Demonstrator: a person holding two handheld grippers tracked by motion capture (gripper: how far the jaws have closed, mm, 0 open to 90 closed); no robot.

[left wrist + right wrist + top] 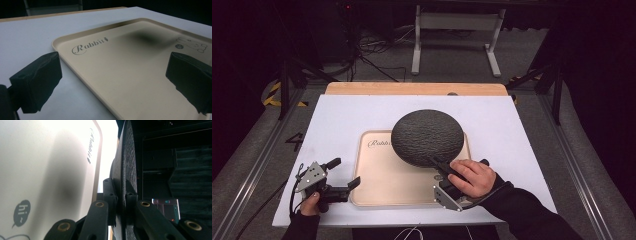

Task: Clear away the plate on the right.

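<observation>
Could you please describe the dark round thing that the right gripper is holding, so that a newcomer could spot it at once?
On the white table lies a beige rectangular plastic tray printed with "Rabbit". Above its far right part, the right gripper pinches the rim of a dark grey, round, flat textured mat, held off the tray. It is the scene's only round, rough-surfaced thing.

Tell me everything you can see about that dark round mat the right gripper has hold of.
The dark round mat is a thin charcoal disc with a rough, woven-looking texture. It is held off the beige tray, tilted, and casts a soft shadow on it. The right gripper is clamped on its near edge, one jaw on each face, as the right gripper view shows edge-on. Nothing else touches it.
</observation>
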